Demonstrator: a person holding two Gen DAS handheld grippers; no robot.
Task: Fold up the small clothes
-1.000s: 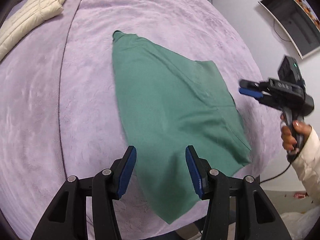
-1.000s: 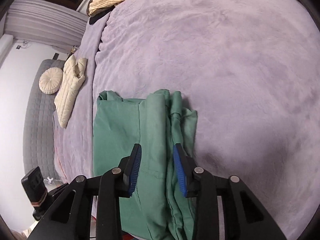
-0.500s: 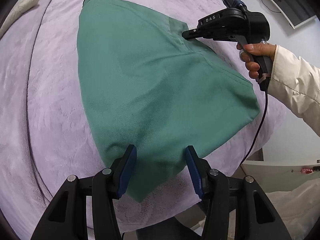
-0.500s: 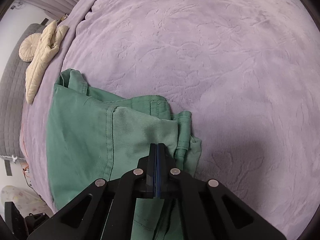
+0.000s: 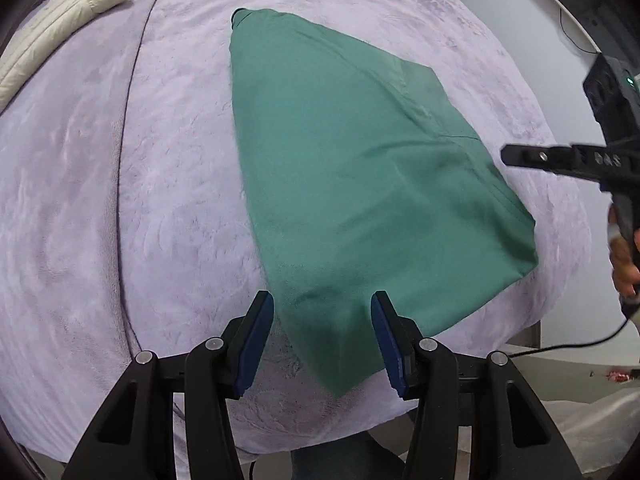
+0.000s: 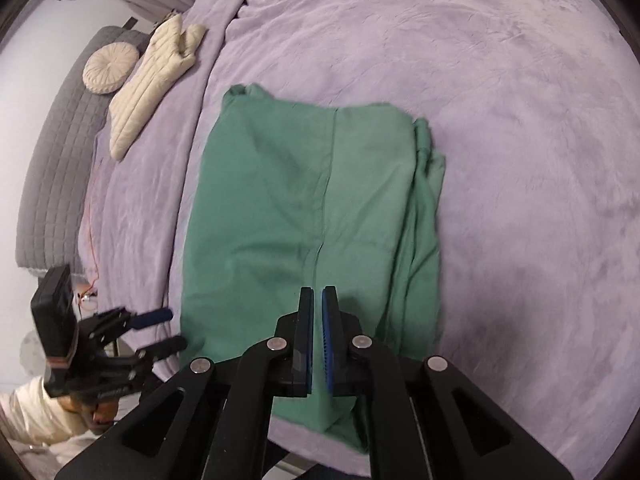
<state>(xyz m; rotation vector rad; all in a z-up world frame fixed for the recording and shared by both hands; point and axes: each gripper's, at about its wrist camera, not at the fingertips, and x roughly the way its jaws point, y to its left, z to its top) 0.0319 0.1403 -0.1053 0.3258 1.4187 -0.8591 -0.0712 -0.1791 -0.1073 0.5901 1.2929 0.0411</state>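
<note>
1. Nearest in the left wrist view, the left tool (image 5: 322, 338) points steeply down with its two blue-padded fingers spread apart. The near corner of a folded green cotton garment (image 5: 360, 184) lies below the gap, and the pads press on nothing.
2. In the right wrist view, the right tool (image 6: 318, 338) hangs above the garment's (image 6: 288, 220) near edge. Its jaws are almost together with only a narrow slit between the blue pads; they are easing open, and no cloth is caught between them.
3. The garment lies flat on a bed covered by a plush lilac blanket (image 6: 520, 160), near the bed's close edge. A seam runs along its middle, and bunched layers line its right side.
4. At the left of the right wrist view, a hand in a cream sleeve (image 6: 28, 412) holds the left tool beside the bed's edge.
5. Farther off, a cream quilted puffer jacket (image 6: 152, 80) lies on the blanket.
6. Beyond it, a round cream cushion (image 6: 110, 68) leans on a grey quilted headboard (image 6: 56, 184).
</note>
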